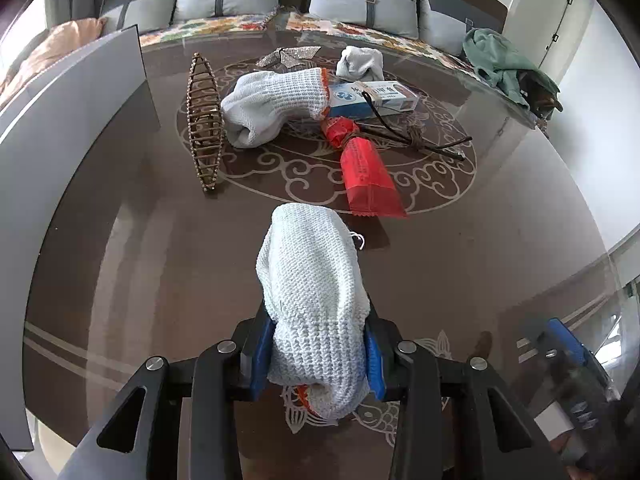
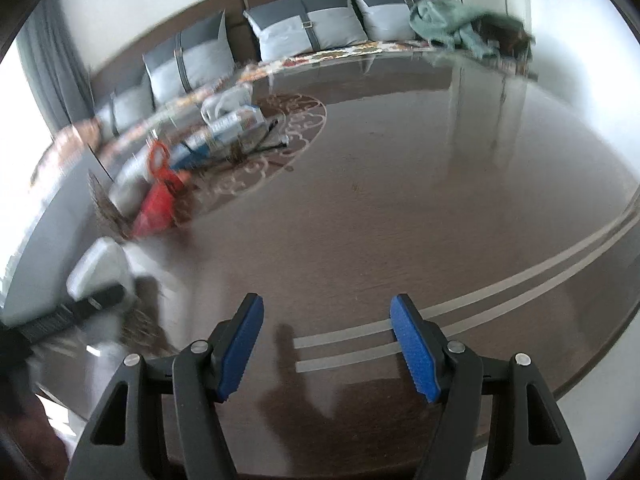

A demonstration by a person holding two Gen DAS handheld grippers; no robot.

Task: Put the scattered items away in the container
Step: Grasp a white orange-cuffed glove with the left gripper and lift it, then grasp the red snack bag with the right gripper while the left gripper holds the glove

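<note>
Left gripper (image 1: 316, 354) pinching white knitted glove (image 1: 312, 280), lifted above glass table (image 1: 480, 240); right gripper (image 2: 328, 344) spread, empty. Pick step done; next likely carry to grey container (image 1: 72, 120) at left, release inside

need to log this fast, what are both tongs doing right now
left tongs: closed on a white knit glove
right tongs: open, holding nothing

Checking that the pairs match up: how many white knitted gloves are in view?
2: one white knitted glove clamped in the left hand-held gripper, another white knitted glove lying mid-table beside the blue-and-white box. Others may be hidden.
</note>
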